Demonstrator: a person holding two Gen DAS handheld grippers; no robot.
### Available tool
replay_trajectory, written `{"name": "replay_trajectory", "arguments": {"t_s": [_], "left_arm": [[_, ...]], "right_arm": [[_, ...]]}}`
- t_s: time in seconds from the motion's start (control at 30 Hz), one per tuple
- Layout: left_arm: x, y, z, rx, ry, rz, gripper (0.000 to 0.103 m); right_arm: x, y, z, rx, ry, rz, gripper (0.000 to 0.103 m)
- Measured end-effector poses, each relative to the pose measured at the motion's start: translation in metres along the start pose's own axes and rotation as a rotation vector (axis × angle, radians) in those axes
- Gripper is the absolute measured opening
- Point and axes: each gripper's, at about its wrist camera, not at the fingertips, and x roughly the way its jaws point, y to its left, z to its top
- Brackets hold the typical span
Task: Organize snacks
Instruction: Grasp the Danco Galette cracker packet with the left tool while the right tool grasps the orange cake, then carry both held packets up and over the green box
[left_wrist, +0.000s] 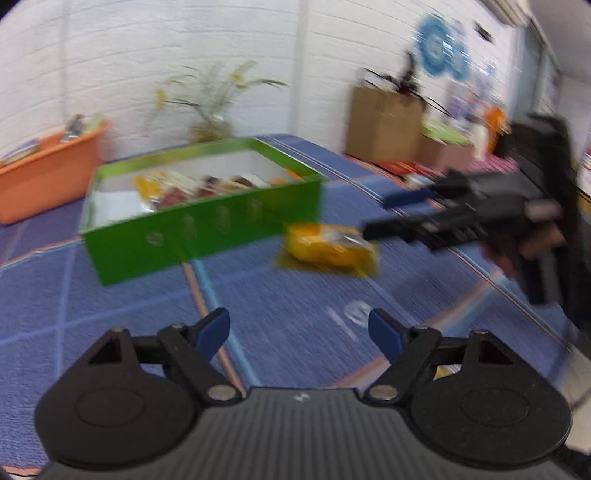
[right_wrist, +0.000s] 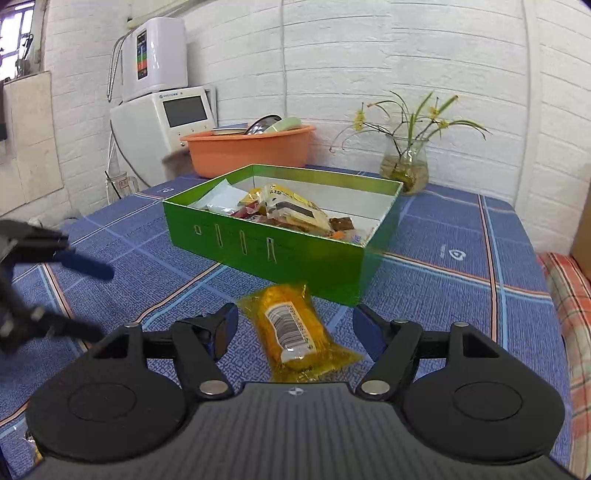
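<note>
Most of the snacks are already piled in the green box (right_wrist: 295, 236). One yellow snack packet (right_wrist: 299, 328) lies on the blue tabletop (right_wrist: 461, 295) just in front of it, between the wide-open right tongs (right_wrist: 295, 332). Left tongs (left_wrist: 299, 332) are released too, gripping nothing.

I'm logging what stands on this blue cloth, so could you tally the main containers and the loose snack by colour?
Green: 1, the open snack box
Orange: 1, the basin behind it
Yellow: 1, the loose snack packet lying between the open right tongs, not gripped
Clear: 1, the glass vase with flowers
Total: 4
</note>
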Motion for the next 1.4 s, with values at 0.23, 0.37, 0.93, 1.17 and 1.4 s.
{"name": "replay_trajectory", "arguments": {"t_s": [0.23, 0.37, 0.93, 1.17, 1.4], "left_arm": [[-0.01, -0.04, -0.012, 0.269, 0.029, -0.16, 0.101], [0.007, -0.058, -0.018, 0.423, 0.116, -0.249, 0.101], [0.031, -0.059, -0.041, 0.418, 0.27, -0.319, 0.101], [0.022, -0.039, -0.043, 0.216, 0.249, -0.137, 0.094], [0.01, -0.019, -0.048, 0.095, 0.178, -0.004, 0.088]], "right_arm": [[-0.004, -0.001, -0.009, 0.006, 0.009, 0.048, 0.103], [-0.005, 0.001, -0.011, -0.005, -0.002, 0.051, 0.103], [0.052, -0.001, 0.008, -0.049, 0.116, 0.032, 0.103], [0.068, 0.005, -0.003, -0.038, 0.249, -0.008, 0.103], [0.047, 0.016, -0.011, 0.003, 0.224, -0.081, 0.08]]}}
